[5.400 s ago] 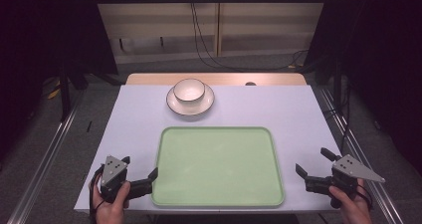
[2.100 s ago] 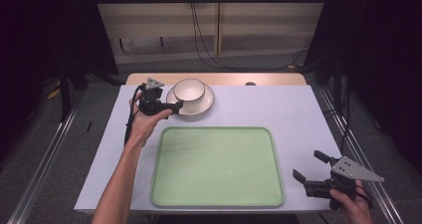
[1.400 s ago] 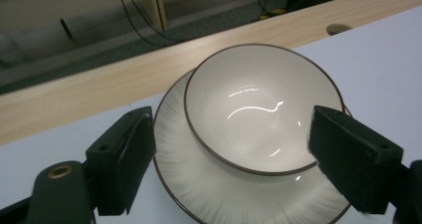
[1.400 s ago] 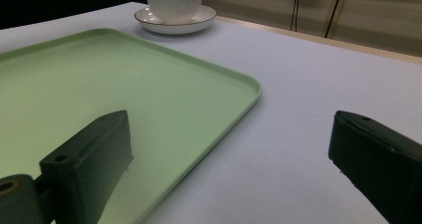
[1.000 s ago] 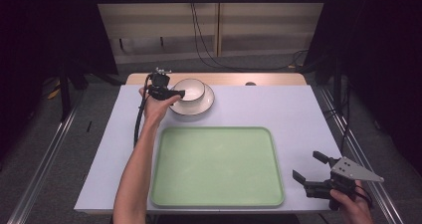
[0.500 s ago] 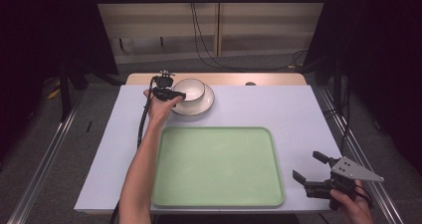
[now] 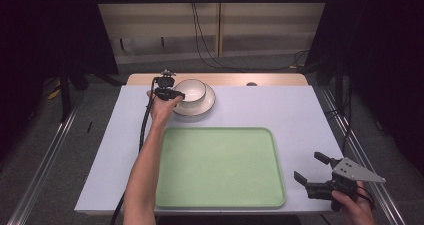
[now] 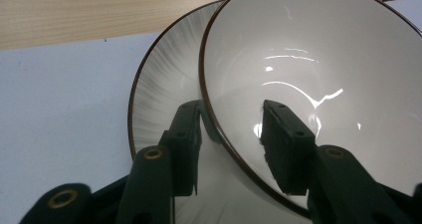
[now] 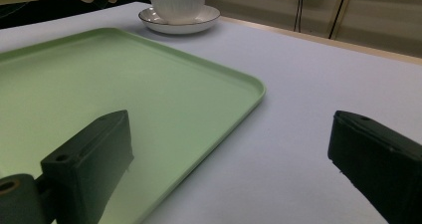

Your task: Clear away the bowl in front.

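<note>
The left claw [image 7: 176,95] straddles the near-left rim of the bowl [image 7: 192,89], one jaw inside, one outside between bowl and plate [image 7: 207,101]; its jaws have just been closing and look about pinched on the wall. The tray [image 7: 220,167] lies nearer the person. The right claw [image 7: 312,177] waits wide open at the counter's [image 7: 280,110] near right corner, well apart.
</note>
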### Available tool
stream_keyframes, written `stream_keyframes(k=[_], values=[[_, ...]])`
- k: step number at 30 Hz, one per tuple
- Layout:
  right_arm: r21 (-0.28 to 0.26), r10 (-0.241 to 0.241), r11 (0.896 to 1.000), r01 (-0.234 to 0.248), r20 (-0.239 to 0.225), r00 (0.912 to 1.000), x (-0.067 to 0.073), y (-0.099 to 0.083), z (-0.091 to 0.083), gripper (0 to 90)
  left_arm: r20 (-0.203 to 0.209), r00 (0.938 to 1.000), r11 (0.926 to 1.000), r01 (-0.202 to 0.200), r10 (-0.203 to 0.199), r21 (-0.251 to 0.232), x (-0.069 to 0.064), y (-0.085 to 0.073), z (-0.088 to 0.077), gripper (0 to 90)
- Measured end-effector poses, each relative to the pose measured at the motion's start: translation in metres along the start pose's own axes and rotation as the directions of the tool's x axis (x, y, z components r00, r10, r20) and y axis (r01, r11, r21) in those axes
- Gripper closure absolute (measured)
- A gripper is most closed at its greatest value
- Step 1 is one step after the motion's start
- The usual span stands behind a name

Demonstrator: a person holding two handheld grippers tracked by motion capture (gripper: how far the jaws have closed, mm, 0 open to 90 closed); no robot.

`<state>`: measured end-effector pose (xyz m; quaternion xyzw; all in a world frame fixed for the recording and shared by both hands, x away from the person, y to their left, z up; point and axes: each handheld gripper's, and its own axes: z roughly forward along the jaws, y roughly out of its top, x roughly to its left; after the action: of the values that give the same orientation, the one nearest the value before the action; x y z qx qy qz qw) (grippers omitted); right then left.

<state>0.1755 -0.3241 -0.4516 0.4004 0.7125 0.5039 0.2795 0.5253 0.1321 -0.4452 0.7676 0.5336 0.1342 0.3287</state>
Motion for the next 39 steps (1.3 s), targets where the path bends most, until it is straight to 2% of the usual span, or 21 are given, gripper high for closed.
stream_keyframes(k=[2, 5, 7, 9, 11, 13, 14, 16, 20, 22, 24, 30, 32, 36, 39], values=[[0.0, -0.001, 1.0, 0.001, -0.001, 1.0, 0.0, 0.0, 0.0, 3.2, 0.003, 1.0, 1.0, 0.007, -0.007, 0.005, 0.0, 0.0, 0.001, 62.1], [0.001, 0.001, 1.0, -0.001, 0.001, 1.0, 0.0, 0.0, 0.0, 3.2, 0.006, 0.9989, 0.9989, 0.046, -0.046, 0.002, -0.002, -0.002, 0.005, 64.6], [-0.001, -0.001, 1.0, 0.001, 0.011, 0.9999, 0.0, 0.0, 0.0, 3.2, 0.001, 0.9992, 0.9991, 0.04, -0.04, 0.016, -0.003, -0.002, 0.005, 68.7], [0.0, 0.002, 1.0, -0.002, 0.01, 1.0, 0.0, 0.0, 0.0, 3.2, 0.023, 0.9977, 0.9979, 0.063, -0.063, 0.017, -0.002, -0.002, 0.007, 70.3], [0.0, 0.003, 1.0, -0.003, 0.01, 0.9999, 0.0, -0.001, 0.0, 3.2, 0.038, 0.9952, 0.9954, 0.088, -0.09, 0.037, -0.002, -0.003, 0.009, 72.6], [0.001, 0.004, 1.0, -0.004, 0.009, 0.9999, 0.0, 0.0, -0.001, 3.2, 0.041, 0.995, 0.9951, 0.09, -0.091, 0.041, -0.001, -0.004, 0.009, 73.1], [0.001, 0.002, 1.0, -0.002, 0.01, 0.9999, 0.0, 0.0, 0.0, 3.2, 0.042, 0.9935, 0.9941, 0.105, -0.106, 0.03, 0.0, -0.005, 0.01, 75.3], [0.0, 0.001, 1.0, -0.001, 0.012, 0.9999, 0.001, 0.0, 0.0, 3.2, 0.06, 0.992, 0.9931, 0.109, -0.111, 0.045, 0.002, -0.004, 0.009, 76.3], [0.001, 0.0, 1.0, -0.001, 0.01, 0.9999, 0.0, -0.001, 0.0, 3.2, 0.072, 0.9891, 0.9912, 0.125, -0.128, 0.043, 0.005, -0.004, 0.008, 78.8], [0.003, 0.003, 1.0, -0.003, 0.009, 1.0, 0.0, -0.001, 0.0, 3.2, 0.086, 0.9848, 0.9881, 0.147, -0.151, 0.045, 0.007, -0.004, 0.008, 80.5], [0.003, 0.002, 1.0, -0.002, 0.01, 1.0, 0.0, -0.001, 0.0, 3.2, 0.087, 0.9831, 0.9866, 0.158, -0.161, 0.039, 0.007, -0.003, 0.007, 81.5], [0.003, 0.002, 1.0, -0.002, 0.014, 0.9999, 0.0, -0.001, 0.0, 3.2, 0.066, 0.9842, 0.9861, 0.162, -0.164, 0.036, 0.006, -0.003, 0.007, 81.8], [0.0, 0.001, 1.0, -0.001, 0.018, 0.9998, 0.0, -0.001, -0.001, 3.2, 0.08, 0.9814, 0.9844, 0.173, -0.175, 0.034, 0.007, -0.002, 0.005, 81.9], [-0.004, 0.0, 1.0, 0.0, 0.017, 0.9998, -0.001, -0.001, 0.0, 3.2, 0.069, 0.984, 0.9863, 0.163, -0.165, 0.025, 0.006, -0.002, 0.003, 82.3], [-0.006, 0.003, 1.0, -0.002, 0.02, 0.9998, 0.0, -0.001, 0.0, 3.2, 0.077, 0.985, 0.9878, 0.152, -0.155, 0.033, 0.007, -0.002, 0.001, 82.3]])
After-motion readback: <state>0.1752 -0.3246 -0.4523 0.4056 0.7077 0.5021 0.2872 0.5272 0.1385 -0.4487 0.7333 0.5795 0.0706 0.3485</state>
